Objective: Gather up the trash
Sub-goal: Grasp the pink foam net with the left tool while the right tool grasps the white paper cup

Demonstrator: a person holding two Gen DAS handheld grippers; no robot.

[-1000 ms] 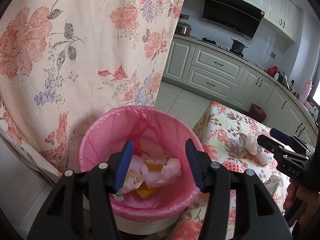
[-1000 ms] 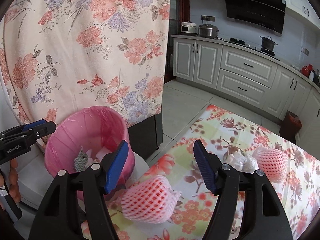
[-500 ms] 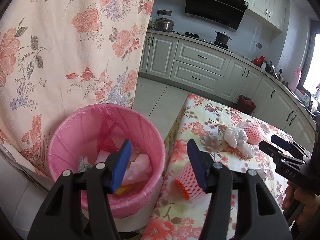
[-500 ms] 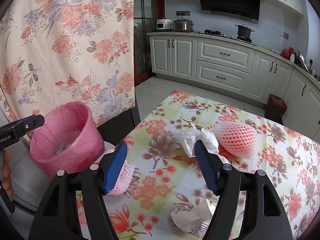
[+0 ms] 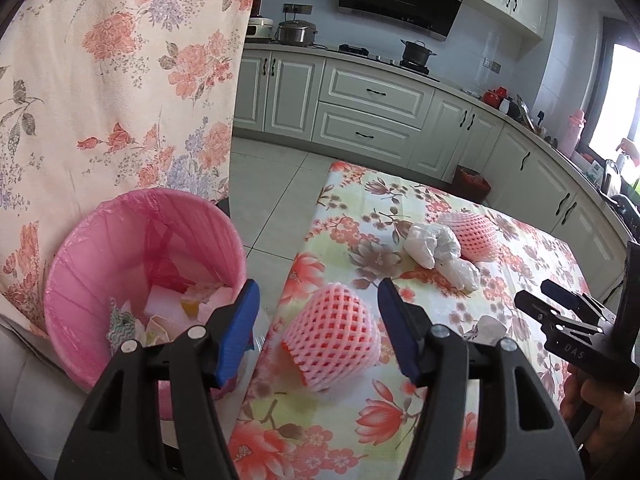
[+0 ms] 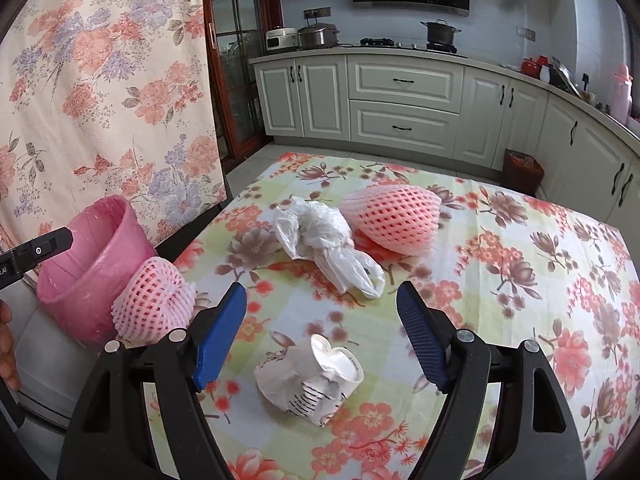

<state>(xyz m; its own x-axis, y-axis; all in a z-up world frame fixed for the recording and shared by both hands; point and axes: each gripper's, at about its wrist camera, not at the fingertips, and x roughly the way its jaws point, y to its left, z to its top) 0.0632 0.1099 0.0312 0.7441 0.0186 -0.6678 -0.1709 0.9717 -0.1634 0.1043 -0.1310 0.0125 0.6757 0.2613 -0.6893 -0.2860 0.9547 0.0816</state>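
A pink-lined trash bin (image 5: 76,264) (image 6: 88,276) with several scraps inside stands left of the floral-cloth table (image 5: 360,420) (image 6: 520,320). My left gripper (image 5: 316,300) hangs over the table's near-left corner. Its jaws are opening, and a pink foam net (image 5: 332,332) (image 6: 154,300) lies on the cloth between them, not pressed. My right gripper (image 6: 322,296) (image 5: 540,300) is also opening, above a crumpled white paper cup (image 6: 312,376) (image 5: 490,326) on the cloth. Farther back lie a white plastic bag (image 6: 324,244) (image 5: 432,248) and a second foam net (image 6: 392,220) (image 5: 472,232).
A floral curtain (image 5: 100,100) (image 6: 100,80) hangs behind the bin. Beyond the table are tiled floor, grey-green kitchen cabinets (image 6: 404,96) and a small dark waste bin (image 6: 522,168) on the floor. A person's hand (image 5: 600,404) holds the right gripper.
Both views have swung right from the bin to the table. The foam net now lies between the left fingers, the paper cup under the right ones, whose jaws stand wider.
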